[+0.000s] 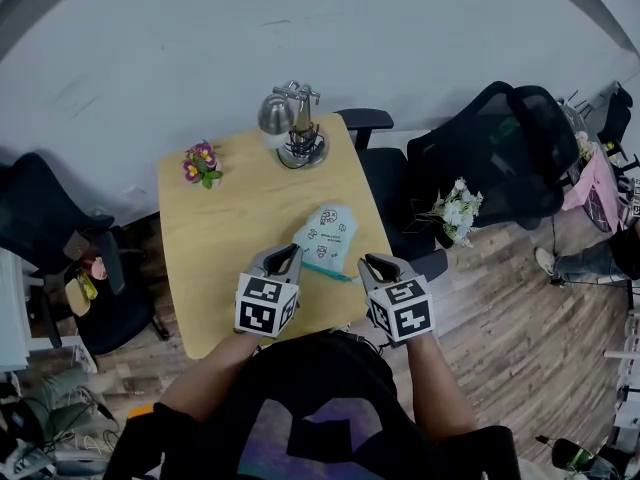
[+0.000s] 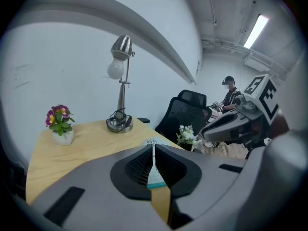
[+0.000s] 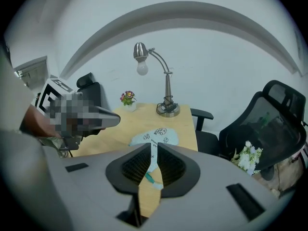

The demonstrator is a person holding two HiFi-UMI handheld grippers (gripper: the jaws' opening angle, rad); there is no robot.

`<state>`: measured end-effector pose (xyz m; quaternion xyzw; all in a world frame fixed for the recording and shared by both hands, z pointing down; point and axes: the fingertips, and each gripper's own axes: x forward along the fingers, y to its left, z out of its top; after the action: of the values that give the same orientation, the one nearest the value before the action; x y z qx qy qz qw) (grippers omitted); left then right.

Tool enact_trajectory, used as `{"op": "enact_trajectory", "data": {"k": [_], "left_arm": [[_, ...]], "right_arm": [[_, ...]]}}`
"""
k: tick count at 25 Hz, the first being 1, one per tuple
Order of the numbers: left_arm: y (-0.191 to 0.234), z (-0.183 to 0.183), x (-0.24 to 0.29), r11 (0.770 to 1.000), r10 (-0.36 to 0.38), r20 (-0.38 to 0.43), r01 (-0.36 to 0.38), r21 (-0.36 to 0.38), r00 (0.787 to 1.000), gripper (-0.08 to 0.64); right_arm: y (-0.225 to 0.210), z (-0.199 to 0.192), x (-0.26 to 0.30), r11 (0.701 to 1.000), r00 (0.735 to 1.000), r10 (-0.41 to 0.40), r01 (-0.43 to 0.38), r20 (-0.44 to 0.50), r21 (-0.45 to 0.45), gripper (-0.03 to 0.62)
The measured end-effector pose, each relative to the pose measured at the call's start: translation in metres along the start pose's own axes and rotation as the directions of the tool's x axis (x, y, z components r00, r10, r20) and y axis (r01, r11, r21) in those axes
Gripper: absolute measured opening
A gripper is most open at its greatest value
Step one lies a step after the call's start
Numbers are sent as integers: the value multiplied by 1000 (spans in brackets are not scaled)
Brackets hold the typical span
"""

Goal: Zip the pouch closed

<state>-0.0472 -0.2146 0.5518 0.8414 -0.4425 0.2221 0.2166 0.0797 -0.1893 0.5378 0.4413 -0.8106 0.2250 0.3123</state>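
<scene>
- The printed pouch (image 1: 328,234) lies flat on the wooden table (image 1: 215,268), near its front right edge. The desk lamp (image 1: 293,128) is at its 12 o'clock and the little flower pot (image 1: 202,163) at about 10.
- The left gripper (image 1: 290,252) hovers at the pouch's 7 o'clock, jaws pressed together on nothing. In the right gripper view its tip sits just clear of the pouch's left corner.
- The right gripper (image 1: 371,261) is at 5 o'clock, jaws only narrowly apart and empty. The teal zip pull (image 3: 149,178) shows in the gap, and the pads are not touching it.
- The teal zip edge (image 1: 325,269) looks drawn across to me (I can't make out the last teeth from here), so I'd call this step a check and a clean exit.
- To do it well, draw the right gripper straight back so a pad doesn't snag the pull.
- If the slider is short of the end, pin the left corner first, then pinch the pull and drag it toward 3 o'clock, low and level.
</scene>
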Motion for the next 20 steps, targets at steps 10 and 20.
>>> {"op": "enact_trajectory", "data": {"k": [10,20], "left_arm": [[-29,91,-51,999,1,214,-12,50,977,14],[-56,137,-98,994,-25,364,-17,111,931,11]], "right_arm": [[5,81,-52,994,952,-109,110,285,14,29],[15,129,-110,985,852,-159,171,499,21,15]]}}
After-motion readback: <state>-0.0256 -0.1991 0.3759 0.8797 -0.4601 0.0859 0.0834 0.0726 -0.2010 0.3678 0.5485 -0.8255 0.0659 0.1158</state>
